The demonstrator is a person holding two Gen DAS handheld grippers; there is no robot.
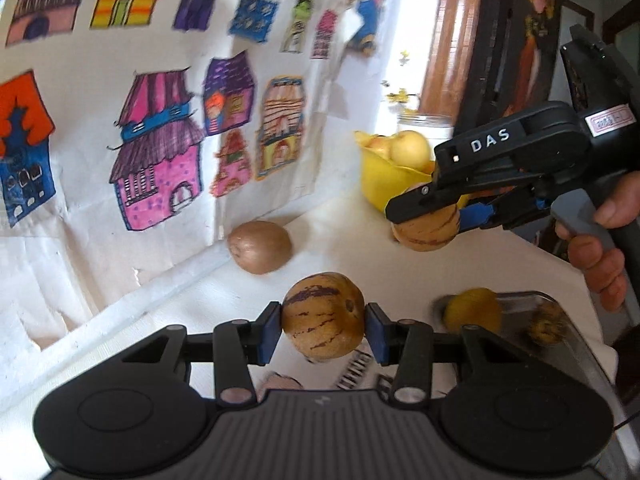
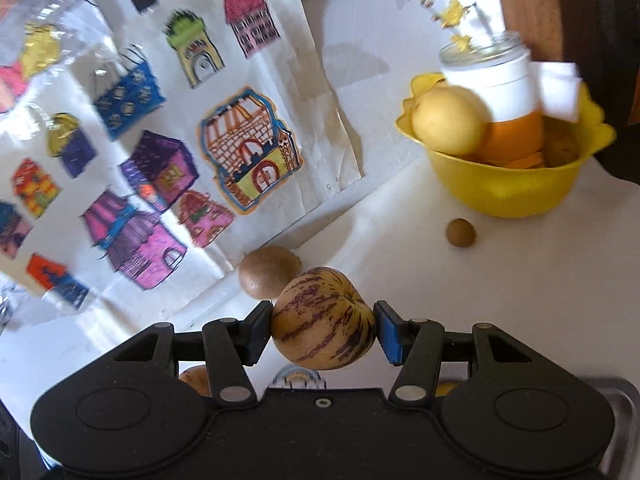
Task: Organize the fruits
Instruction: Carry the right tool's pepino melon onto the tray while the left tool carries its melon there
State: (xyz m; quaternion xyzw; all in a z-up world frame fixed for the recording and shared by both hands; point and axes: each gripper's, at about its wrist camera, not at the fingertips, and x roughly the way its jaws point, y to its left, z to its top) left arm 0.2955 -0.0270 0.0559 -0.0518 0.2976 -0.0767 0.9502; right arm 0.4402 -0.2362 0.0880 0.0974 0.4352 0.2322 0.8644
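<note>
My left gripper (image 1: 325,329) is shut on a yellow, purple-striped pepino melon (image 1: 324,316), held above the white table. My right gripper (image 2: 323,330) is shut on a second striped pepino melon (image 2: 324,318); from the left wrist view that gripper (image 1: 434,216) and its melon (image 1: 426,230) hang just in front of the yellow bowl (image 1: 384,184). The yellow bowl (image 2: 504,184) holds a pale yellow fruit (image 2: 448,120) and other fruit. A brown kiwi (image 1: 260,246) lies on the table by the wall; it also shows in the right wrist view (image 2: 269,272).
A metal tray (image 1: 568,320) at the right holds a yellow fruit (image 1: 472,312) and a dark one (image 1: 546,324). A small brown round fruit (image 2: 461,233) lies before the bowl. A glass jar (image 2: 492,76) stands behind the bowl. A wall of coloured house drawings (image 1: 160,152) backs the table.
</note>
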